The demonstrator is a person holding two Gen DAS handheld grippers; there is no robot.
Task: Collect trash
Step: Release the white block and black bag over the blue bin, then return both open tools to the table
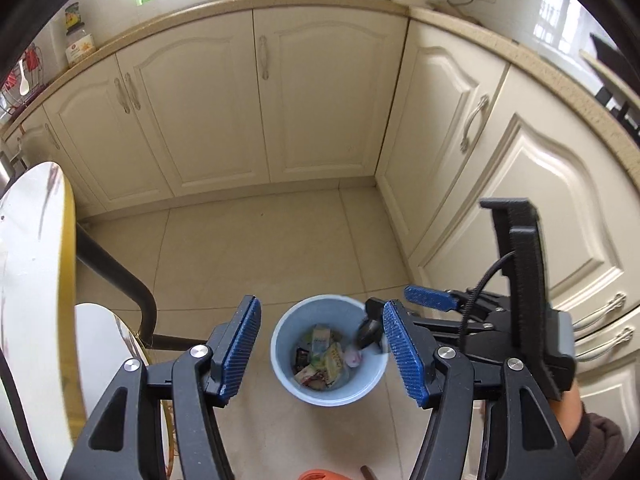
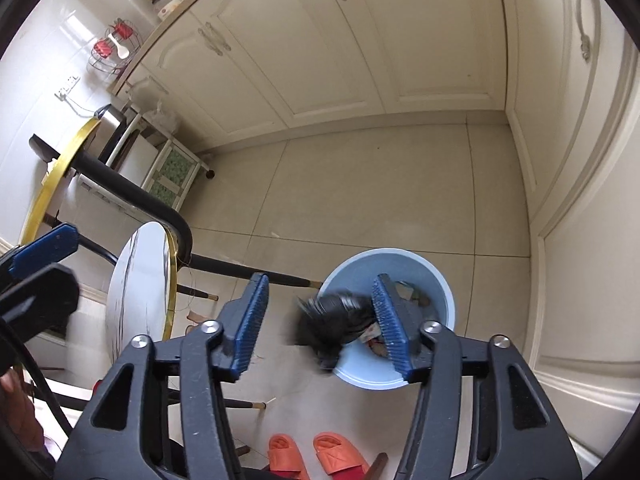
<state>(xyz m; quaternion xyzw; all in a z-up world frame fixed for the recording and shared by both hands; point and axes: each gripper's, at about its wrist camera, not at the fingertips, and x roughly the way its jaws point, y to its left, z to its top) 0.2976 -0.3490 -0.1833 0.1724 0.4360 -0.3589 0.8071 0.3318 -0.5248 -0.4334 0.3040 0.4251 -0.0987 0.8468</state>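
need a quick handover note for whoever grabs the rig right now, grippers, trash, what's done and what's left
Left gripper: open, nothing between its pads, poised above the blue bin.
Right gripper: open; a blurred black piece of trash sits between its pads over the bin's rim, seemingly dropping, no grip visible.
Bin stands on the floor tiles near the cabinets and holds wrappers.
Done: several pieces binned.
Left: confirm the black piece lands inside. No other trash is in view.
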